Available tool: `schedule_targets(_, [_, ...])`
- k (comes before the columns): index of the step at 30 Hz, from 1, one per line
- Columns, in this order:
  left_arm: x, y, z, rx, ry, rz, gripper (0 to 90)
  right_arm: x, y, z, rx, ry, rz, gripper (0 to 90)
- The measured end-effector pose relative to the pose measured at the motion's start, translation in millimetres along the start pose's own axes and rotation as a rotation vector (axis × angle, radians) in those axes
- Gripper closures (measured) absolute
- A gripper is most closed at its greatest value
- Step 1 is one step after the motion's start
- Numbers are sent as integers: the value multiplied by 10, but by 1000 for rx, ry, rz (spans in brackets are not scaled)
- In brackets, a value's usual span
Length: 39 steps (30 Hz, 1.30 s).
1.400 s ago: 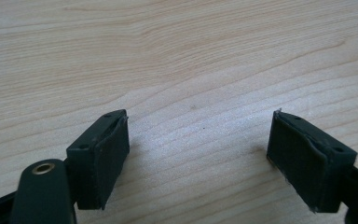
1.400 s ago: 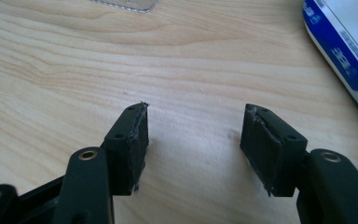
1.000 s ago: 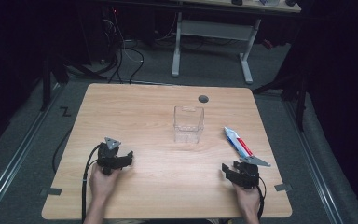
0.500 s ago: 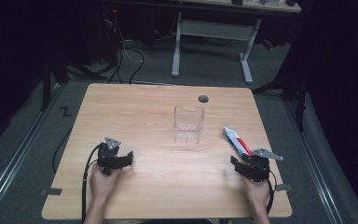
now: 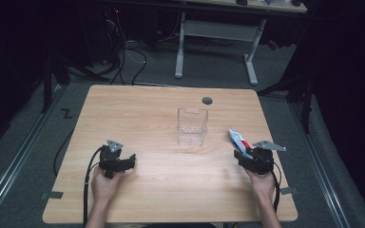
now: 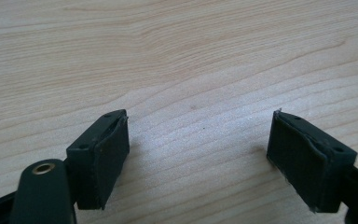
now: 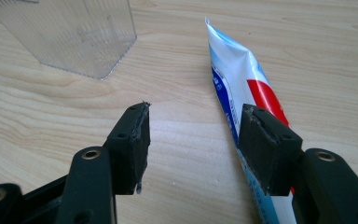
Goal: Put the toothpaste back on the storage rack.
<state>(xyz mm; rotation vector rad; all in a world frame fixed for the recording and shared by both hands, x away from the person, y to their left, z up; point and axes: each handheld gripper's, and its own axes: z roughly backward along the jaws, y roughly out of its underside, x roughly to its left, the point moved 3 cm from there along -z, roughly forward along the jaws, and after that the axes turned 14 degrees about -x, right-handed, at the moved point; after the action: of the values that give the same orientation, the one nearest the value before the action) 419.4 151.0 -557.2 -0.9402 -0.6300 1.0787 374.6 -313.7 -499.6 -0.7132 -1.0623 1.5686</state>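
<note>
The right claw [image 5: 246, 156] hovered over the near right part of the table [image 5: 147, 199], its jaws spread wide and released, gripping nothing. In the right gripper view the toothpaste tube [image 7: 242, 79] lay flat on the wood, running away from the claw, with the right-hand jaw just above its near end and the other jaw over bare wood. A clear plastic container [image 5: 192, 126] stood upright near the table's middle, to the left of the tube and apart from it. The left claw [image 5: 126, 162] sat at the near left, also released, with only wood grain between its jaws.
</note>
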Motion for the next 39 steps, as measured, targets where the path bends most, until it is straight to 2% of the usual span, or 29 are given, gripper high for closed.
schedule_targets(12, [0,0,0,0,0,0,212,-45,-76,-149,32,-22,-13,461])
schedule_targets(22, [0,0,0,0,0,0,212,-42,-70,-208,51,-42,-34,474])
schedule_targets(34, [0,0,0,0,0,0,211,-58,-29,-268,70,-35,-36,474])
schedule_targets(39, [0,0,0,0,0,0,212,-68,-9,-336,79,-26,-19,472])
